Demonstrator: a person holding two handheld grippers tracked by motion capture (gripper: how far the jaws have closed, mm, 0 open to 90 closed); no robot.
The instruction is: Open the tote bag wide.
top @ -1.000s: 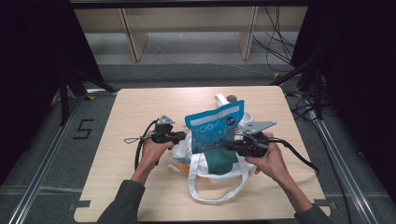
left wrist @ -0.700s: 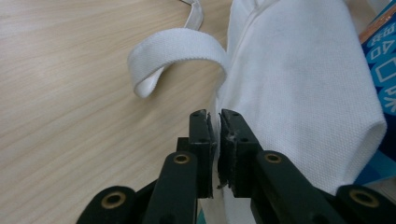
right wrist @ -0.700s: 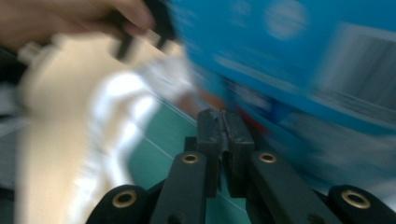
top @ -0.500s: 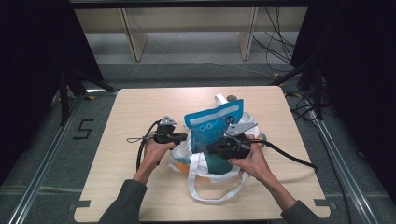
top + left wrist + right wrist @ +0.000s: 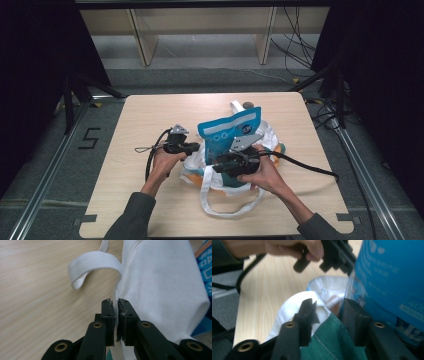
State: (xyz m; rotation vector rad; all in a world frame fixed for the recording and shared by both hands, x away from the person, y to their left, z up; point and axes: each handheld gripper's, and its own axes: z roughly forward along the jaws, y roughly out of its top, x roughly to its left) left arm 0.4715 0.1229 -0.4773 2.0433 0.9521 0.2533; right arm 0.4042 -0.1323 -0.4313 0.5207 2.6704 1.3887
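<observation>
A white tote bag (image 5: 269,134) with a green panel (image 5: 332,342) lies in the middle of the table, and a blue pouch (image 5: 231,131) stands upright in its mouth. My left gripper (image 5: 196,147) is at the bag's left side. In the left gripper view its jaws (image 5: 114,302) pinch the thin white edge of the bag (image 5: 160,277), and a white strap (image 5: 92,265) curls just beyond. My right gripper (image 5: 216,165) is low in front of the pouch (image 5: 392,277). Its jaws (image 5: 329,306) have just been opening and stand apart, with the bag's rim between them, unpressed.
A long white strap loop (image 5: 230,210) trails toward the near edge of the wooden table (image 5: 150,115). A small round object (image 5: 247,105) lies behind the bag. A black cable (image 5: 305,167) runs off to the right. The person's left hand (image 5: 287,247) is close ahead in the right gripper view.
The right hand has moved left and slightly down, closer to the bag's mouth, and its jaws have opened. The left hand has kept still, gripping the bag's edge.
</observation>
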